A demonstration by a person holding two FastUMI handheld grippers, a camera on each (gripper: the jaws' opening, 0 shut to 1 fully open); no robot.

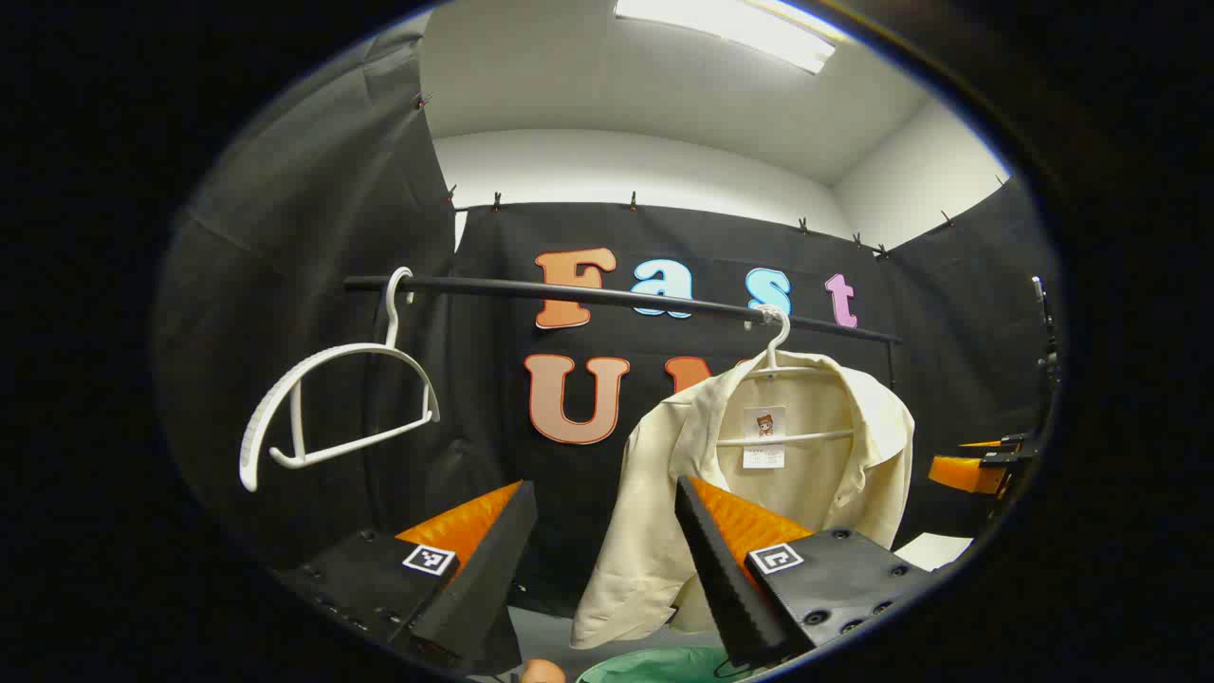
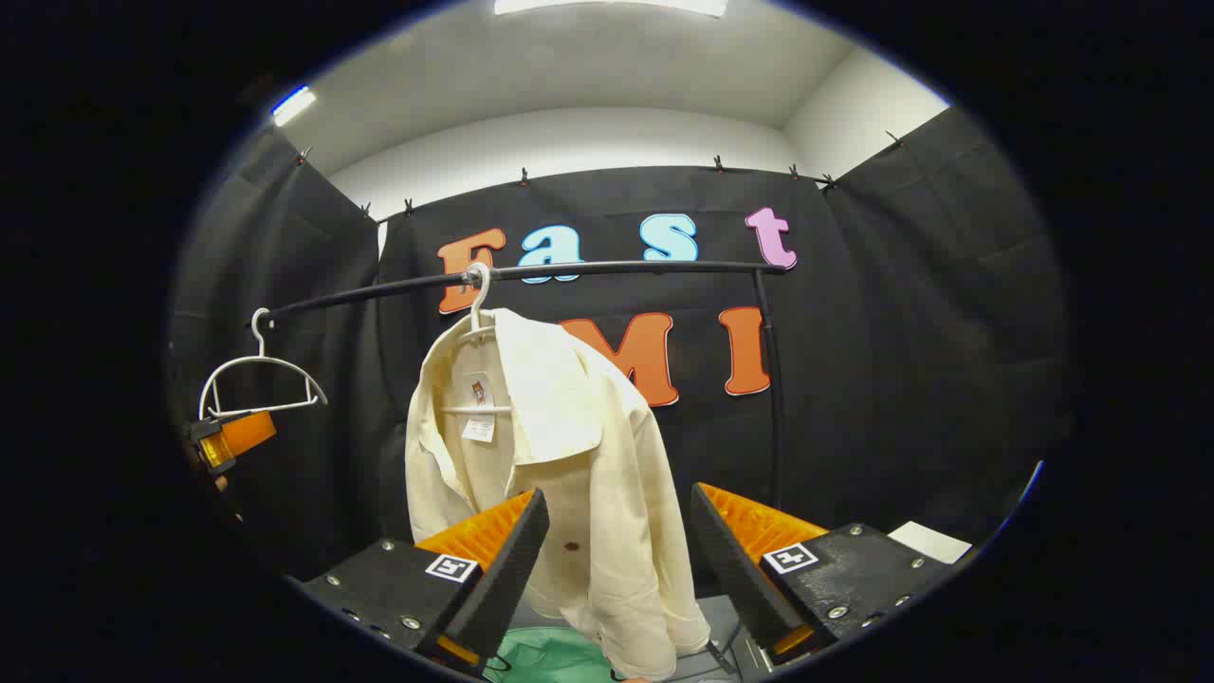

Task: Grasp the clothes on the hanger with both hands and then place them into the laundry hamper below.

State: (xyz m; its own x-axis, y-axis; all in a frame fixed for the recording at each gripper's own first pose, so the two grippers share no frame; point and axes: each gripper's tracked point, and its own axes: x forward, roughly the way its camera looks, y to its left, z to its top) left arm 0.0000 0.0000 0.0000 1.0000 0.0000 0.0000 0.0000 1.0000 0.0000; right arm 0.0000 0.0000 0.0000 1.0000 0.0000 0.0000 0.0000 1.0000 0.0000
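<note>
Both the left gripper and right gripper hold their fingers apart on nothing, above the green laundry hamper, while the cream shirt hangs beyond on its white hanger from the black rail, near an empty hanger.

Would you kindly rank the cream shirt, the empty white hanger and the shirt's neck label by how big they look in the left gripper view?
1. Cream shirt, largest by far.
2. Empty white hanger, clearly smaller.
3. Neck label, smallest.
All hang from the same rail, so nearness hardly skews the order.
</note>
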